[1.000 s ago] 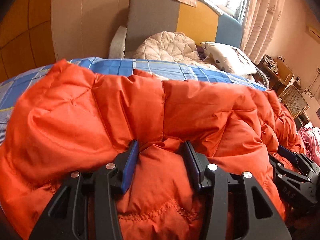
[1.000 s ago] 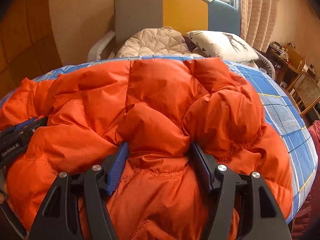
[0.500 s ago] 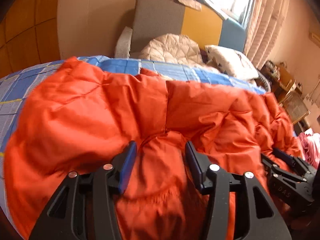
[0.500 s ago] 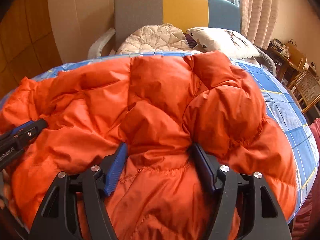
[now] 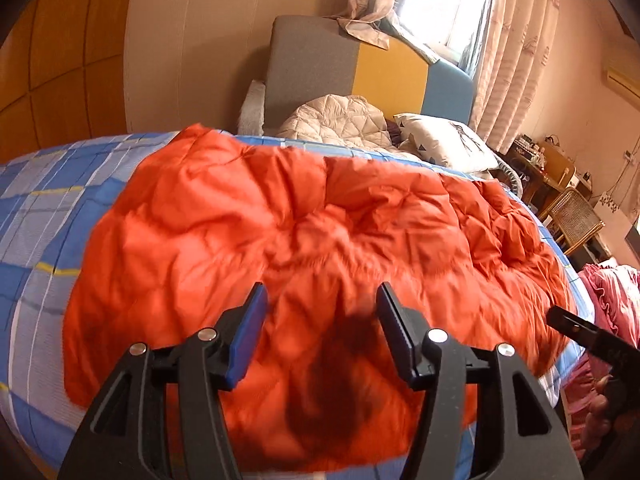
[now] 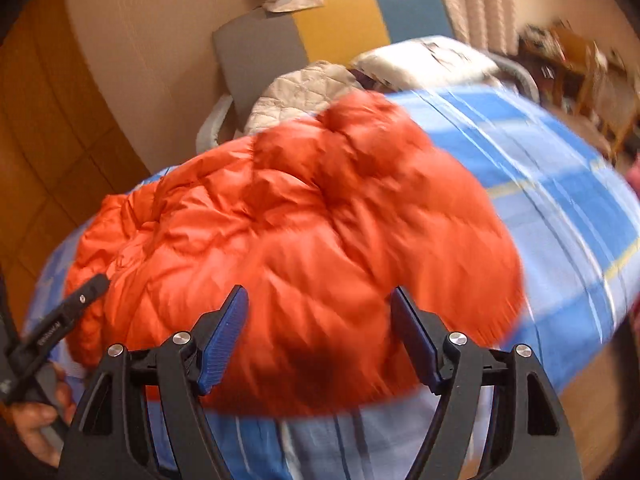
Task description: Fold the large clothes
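- Jacket (image 5: 304,240): lies bunched on the bed (image 5: 44,216), laid down for folding.
- Left gripper (image 5: 320,336): jaws opening, nothing pinched, clear above the fabric.
- Right gripper (image 6: 320,336): likewise opening, empty.

Orange quilted jacket (image 5: 304,240); blue plaid bedsheet (image 5: 48,208) with yellow lines; grey-yellow-blue headboard (image 5: 360,76).

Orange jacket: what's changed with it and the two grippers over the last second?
Both grippers let go. The left gripper and right gripper each pinched a bunch of the orange jacket a second ago; now their fingers are opening with no fabric gripped between them, and both have backed away. The released jacket has settled flatter on the blue plaid bedspread. The bed, pillow and headboard are unchanged.
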Demonstrator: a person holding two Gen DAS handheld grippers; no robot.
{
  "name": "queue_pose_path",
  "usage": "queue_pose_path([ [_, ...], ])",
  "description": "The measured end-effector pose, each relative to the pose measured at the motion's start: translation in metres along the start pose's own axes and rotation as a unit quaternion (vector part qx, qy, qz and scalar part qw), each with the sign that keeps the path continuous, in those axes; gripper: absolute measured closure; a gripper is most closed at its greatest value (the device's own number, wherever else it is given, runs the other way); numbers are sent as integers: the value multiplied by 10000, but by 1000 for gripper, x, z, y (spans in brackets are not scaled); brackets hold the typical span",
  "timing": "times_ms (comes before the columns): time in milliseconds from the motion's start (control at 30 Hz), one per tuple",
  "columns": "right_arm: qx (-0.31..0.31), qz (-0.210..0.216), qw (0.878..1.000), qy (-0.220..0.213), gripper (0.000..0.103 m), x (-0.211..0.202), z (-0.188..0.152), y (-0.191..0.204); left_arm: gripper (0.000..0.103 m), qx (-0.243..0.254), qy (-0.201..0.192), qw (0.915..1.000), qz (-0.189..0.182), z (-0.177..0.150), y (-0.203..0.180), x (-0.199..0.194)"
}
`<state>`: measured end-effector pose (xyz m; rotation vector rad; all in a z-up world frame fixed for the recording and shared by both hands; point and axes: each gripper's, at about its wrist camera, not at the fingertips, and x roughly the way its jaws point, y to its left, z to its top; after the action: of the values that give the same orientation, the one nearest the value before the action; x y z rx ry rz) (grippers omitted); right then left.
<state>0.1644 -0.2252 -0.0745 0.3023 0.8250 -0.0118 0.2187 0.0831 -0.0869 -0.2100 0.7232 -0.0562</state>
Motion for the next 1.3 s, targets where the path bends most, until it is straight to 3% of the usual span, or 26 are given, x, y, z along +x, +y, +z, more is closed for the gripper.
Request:
queue_pose_path([
  [200, 1076, 424, 9931, 211, 25, -8, -24, -55, 47, -255, -105, 9996, 34, -25, 30, -22],
  [433, 2551, 1162, 9590, 411, 25, 25, -34, -97, 47, -436, -110, 9989, 141, -43, 59, -30],
  [667, 3420, 1731, 9232, 281, 25, 53, -29, -107, 47, -360, -16, 9993, 124, -44, 62, -24],
  [733, 3523, 1785, 9185, 206, 24, 57, -26, -108, 47, -352, 48, 9993, 103, -45, 62, -21],
  [800, 3531, 1747, 9190, 180, 27, 60, -22, -106, 47, -338, 109, 9993, 88, -47, 62, -17],
  [867, 3484, 1680, 9220, 198, 48, 62, -20, -104, 47, -296, 115, 9995, 86, -47, 62, -17],
  [967, 3297, 1702, 9284, 184, 70, 58, -18, -104, 48, -270, 145, 9995, 99, -50, 60, -16],
  [1067, 2953, 1611, 9416, 147, 80, 52, -12, -98, 48, -264, 166, 9994, 136, -51, 58, -15],
  [1300, 2202, 1493, 9639, -80, 86, 31, 6, -74, 49, -269, 254, 9992, 135, -54, 55, -15],
])
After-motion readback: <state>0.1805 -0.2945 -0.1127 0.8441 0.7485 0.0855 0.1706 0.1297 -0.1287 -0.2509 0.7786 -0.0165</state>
